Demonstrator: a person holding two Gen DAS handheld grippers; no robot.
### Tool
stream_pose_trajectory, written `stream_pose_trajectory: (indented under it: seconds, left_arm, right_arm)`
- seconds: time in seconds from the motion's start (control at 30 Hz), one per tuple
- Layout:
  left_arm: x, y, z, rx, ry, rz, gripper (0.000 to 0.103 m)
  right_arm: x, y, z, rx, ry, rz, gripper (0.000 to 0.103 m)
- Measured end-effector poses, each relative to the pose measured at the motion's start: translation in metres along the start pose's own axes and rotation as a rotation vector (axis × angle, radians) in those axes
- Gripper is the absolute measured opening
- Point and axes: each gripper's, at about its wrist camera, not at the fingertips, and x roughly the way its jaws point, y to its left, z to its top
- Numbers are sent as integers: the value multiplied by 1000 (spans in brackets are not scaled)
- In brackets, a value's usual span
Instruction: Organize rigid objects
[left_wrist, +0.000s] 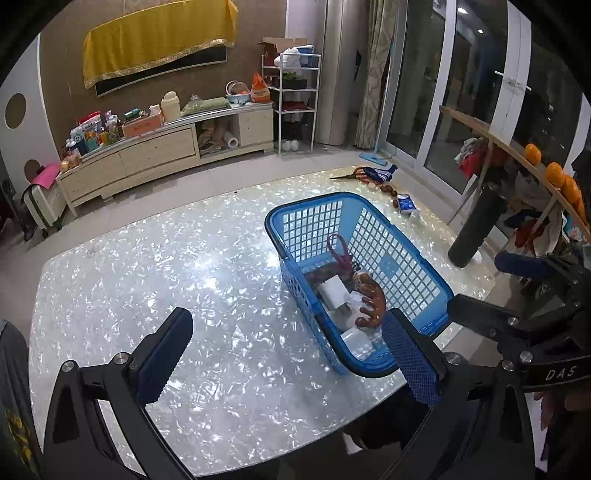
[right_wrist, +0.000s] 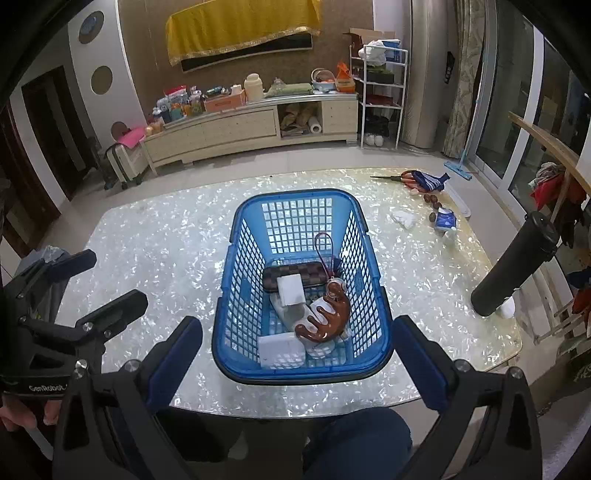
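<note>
Both the left gripper (left_wrist: 284, 354) and right gripper (right_wrist: 295, 354) gape released and empty above the worktop (right_wrist: 147, 236); the blue basket (right_wrist: 225, 266) sits mid-frame holding a brown figurine (right_wrist: 332, 314).

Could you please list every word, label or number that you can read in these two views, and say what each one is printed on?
"DAS": white letters on the black body of the right hand-held gripper, cut off at the picture's edge.
"GenRobot": white letters on the black body of the left hand-held gripper, the end unclear.
Packages on the sideboard: print too small to read.
Blue and white packet on the table: print blurred.
</note>
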Motion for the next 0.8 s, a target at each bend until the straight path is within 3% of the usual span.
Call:
stream_pose_trajectory:
  seconds: [0.8]
  left_arm:
    - [-9, -5, 0, 24, -29, 8, 103]
  right_arm:
    - [-7, 2, -4, -12, -4, -2, 103]
